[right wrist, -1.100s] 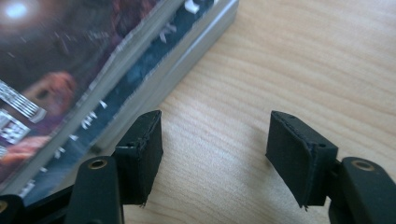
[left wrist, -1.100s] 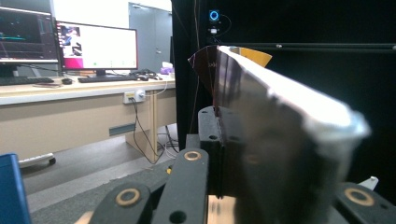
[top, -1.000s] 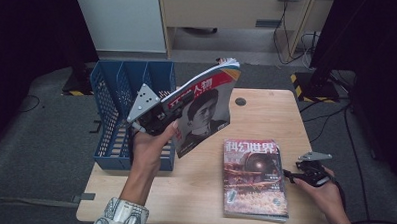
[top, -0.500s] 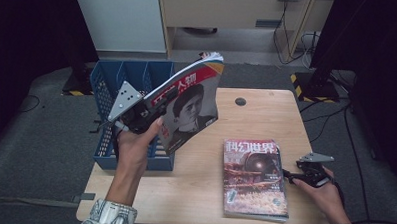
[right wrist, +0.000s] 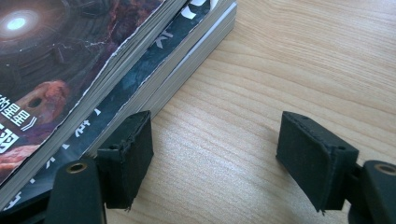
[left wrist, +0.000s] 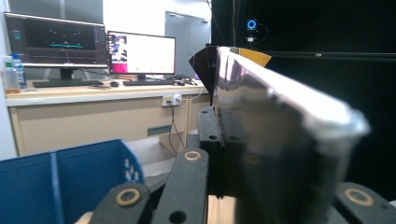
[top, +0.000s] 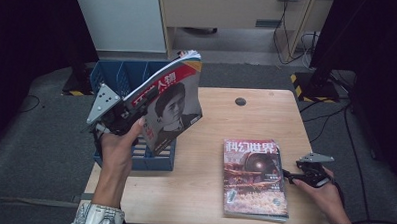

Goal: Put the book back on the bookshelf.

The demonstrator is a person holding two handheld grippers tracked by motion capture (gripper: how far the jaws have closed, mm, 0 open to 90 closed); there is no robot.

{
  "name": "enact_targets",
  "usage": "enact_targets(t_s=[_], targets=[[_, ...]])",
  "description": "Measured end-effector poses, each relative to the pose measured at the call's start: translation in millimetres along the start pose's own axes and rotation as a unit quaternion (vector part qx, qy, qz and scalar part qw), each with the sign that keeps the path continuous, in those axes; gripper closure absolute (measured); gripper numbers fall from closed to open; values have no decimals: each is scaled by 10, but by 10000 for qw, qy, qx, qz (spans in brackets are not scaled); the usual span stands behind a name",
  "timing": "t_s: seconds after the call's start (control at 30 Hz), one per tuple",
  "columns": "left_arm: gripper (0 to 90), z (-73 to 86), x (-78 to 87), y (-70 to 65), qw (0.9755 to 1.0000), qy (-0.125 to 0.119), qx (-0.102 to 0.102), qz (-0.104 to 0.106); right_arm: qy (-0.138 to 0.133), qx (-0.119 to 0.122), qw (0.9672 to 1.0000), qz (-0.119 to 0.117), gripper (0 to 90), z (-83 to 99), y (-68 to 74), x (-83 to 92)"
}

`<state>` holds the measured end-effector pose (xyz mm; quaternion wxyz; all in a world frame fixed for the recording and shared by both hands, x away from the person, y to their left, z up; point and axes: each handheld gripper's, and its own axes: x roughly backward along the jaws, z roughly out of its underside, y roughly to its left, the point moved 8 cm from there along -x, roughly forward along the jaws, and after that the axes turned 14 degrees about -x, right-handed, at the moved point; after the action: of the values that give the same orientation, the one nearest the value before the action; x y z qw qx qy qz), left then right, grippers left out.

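Observation:
My left gripper (top: 138, 109) is shut on the edge of a magazine (top: 172, 107) with a portrait on its red-topped cover, holding it tilted in the air over the blue slotted rack (top: 112, 76). In the left gripper view the glossy magazine (left wrist: 275, 154) stands clamped between the jaws of the left gripper (left wrist: 224, 149). A stack of magazines (top: 254, 179) lies flat on the wooden table (top: 210, 157). My right gripper (top: 288, 176) rests at the stack's right edge. Its jaws have just been opening, and the right gripper (right wrist: 217, 149) has bare wood between them, its left pad beside the stack (right wrist: 70, 70).
The blue rack (left wrist: 70, 186) sits at the table's left end, with several upright slots. A small dark round hole (top: 240, 101) marks the table's far side. Beyond the table stand cabinets and cables on the grey floor.
My left hand has carried the portrait magazine leftward, from beside the rack to over it. The right hand has stayed by the stack.

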<state>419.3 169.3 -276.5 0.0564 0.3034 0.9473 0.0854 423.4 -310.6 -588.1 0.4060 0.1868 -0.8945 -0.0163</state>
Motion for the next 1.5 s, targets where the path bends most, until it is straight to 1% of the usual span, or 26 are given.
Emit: enact_targets(t_s=[0.07, 0.23, 0.27, 0.3, 0.33, 0.43, 0.47, 0.5, 0.67, 0.83, 1.07, 1.3, 1.5], targets=[[867, 1, 17, 16, 10000, 2, 1, -21, -4, -1, 10000, 1, 271, 0, 0, 0], [867, 3, 136, 133, 9998, 3, 21, -179, -11, -8, 10000, 6, 271, 2, 0, 2], [867, 3, 136, 133, 9998, 3, 21, -179, -19, -1, 10000, 8, 272, 3, 0, 1], [867, 10, 171, 167, 9998, 29, -4, -205, -20, -8, 10000, 7, 272, 4, 1, 1], [867, 10, 171, 167, 9998, 29, -4, -205, -20, -8, 10000, 7, 272, 4, 1, 1], [867, 17, 233, 228, 9996, 41, -2, -277, -23, -18, 10000, 6, 272, 4, 2, 2], [867, 17, 233, 228, 9996, 41, -2, -277, -23, -18, 10000, 6, 272, 4, 2, 2], [867, 26, 263, 264, 9995, 52, 6, -323, -27, -18, 10000, 5, 271, 5, 2, 2], [867, 50, 334, 330, 9992, 78, 0, -400, -26, -50, 10000, 3, 272, 9, 7, 4], [867, 87, 432, 424, 9987, 73, 45, -500, -34, -53, 10000, 2, 271, 10, 8, 4], [867, 106, 524, 488, 9983, 77, 42, -571, -54, -33, 10000, 10, 271, 8, 3, 3], [867, 110, 654, 574, 9977, 59, 54, -667, -96, -40, 9999, 25, 271, 8, 3, 1], [867, 107, 728, 609, 9976, 71, 32, -691, -97, -43, 9999, 27, 271, 9, 3, 2]])
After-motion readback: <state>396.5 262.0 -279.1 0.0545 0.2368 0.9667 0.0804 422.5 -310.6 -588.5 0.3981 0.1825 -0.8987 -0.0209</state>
